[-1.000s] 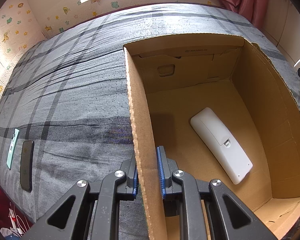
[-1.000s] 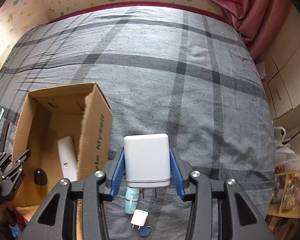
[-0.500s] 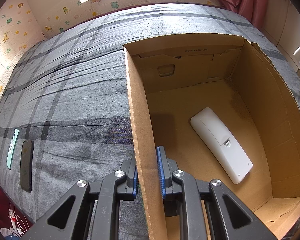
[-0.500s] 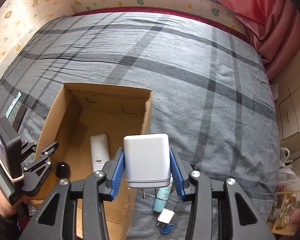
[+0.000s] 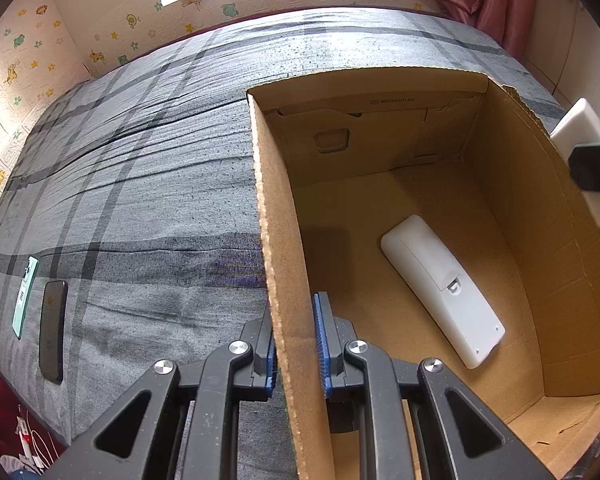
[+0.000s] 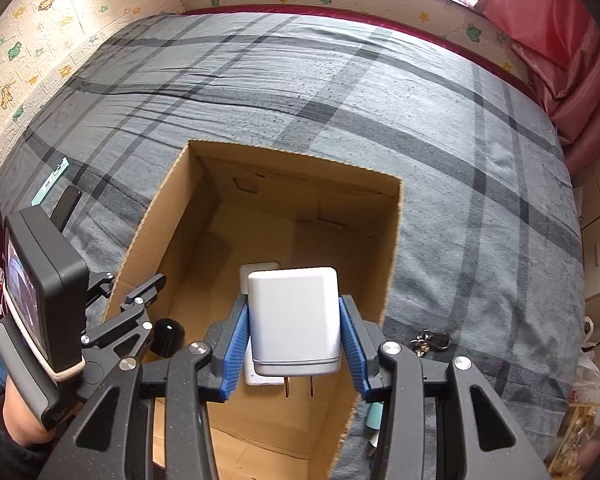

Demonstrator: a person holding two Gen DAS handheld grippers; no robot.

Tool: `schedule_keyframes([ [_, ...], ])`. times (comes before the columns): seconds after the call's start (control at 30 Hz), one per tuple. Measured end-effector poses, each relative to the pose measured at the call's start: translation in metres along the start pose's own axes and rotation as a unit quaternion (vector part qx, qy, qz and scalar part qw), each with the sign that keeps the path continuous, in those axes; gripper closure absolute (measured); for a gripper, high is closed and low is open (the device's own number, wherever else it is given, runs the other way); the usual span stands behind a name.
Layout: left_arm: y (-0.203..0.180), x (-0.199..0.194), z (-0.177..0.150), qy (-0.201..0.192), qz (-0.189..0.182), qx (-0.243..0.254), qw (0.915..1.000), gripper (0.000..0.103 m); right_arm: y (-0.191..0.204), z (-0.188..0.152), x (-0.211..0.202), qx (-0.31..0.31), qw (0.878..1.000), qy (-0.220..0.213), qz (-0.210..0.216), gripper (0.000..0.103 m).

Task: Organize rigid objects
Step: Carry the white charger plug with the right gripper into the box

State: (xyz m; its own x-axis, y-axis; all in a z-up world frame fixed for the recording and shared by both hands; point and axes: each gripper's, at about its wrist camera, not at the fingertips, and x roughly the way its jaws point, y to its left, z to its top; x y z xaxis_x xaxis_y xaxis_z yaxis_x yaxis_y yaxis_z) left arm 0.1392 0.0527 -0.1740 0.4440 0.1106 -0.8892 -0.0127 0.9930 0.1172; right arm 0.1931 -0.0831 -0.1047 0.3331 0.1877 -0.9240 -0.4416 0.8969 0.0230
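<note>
- Your left hand-held gripper (image 5: 296, 344) is clamped narrow on the left wall of the cardboard box (image 5: 278, 216), one blue pad outside the wall and one inside.
- Your right hand-held gripper (image 6: 294, 330) holds a white power adapter (image 6: 294, 320) between its blue pads, with the two metal prongs pointing down toward you.
- The adapter hangs over the open box (image 6: 392, 248), above the near part of its floor and not touching it.
- In the left wrist view the adapter (image 5: 578, 128) and that gripper show at the right edge, over the box's right wall.
- A white remote control (image 5: 442, 290) lies back-up on the box floor, slanting from far left to near right; in the right wrist view the adapter hides most of it.
- A small black rounded object (image 6: 167, 336) sits in the near left corner of the box, by the left gripper's fingers.
- The box stands on a bed with a grey plaid sheet (image 5: 140, 184).
- On the sheet, well to the left of the box, a dark phone (image 5: 53, 334) and a mint-green phone case (image 5: 24, 296) lie side by side.
- Just right of the box near you lie a metal key clip (image 6: 430, 340) and a pale teal tube (image 6: 374, 416), partly hidden by your right gripper.
</note>
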Motion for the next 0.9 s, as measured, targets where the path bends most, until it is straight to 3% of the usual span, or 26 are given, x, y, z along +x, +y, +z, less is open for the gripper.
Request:
schedule_keyframes([
  [0.9,-0.002,-0.001,0.001,0.000,0.002,0.001,1.0000,0.086,0.017,-0.018,0.098,0.043,0.996,0.075,0.008,0.056],
])
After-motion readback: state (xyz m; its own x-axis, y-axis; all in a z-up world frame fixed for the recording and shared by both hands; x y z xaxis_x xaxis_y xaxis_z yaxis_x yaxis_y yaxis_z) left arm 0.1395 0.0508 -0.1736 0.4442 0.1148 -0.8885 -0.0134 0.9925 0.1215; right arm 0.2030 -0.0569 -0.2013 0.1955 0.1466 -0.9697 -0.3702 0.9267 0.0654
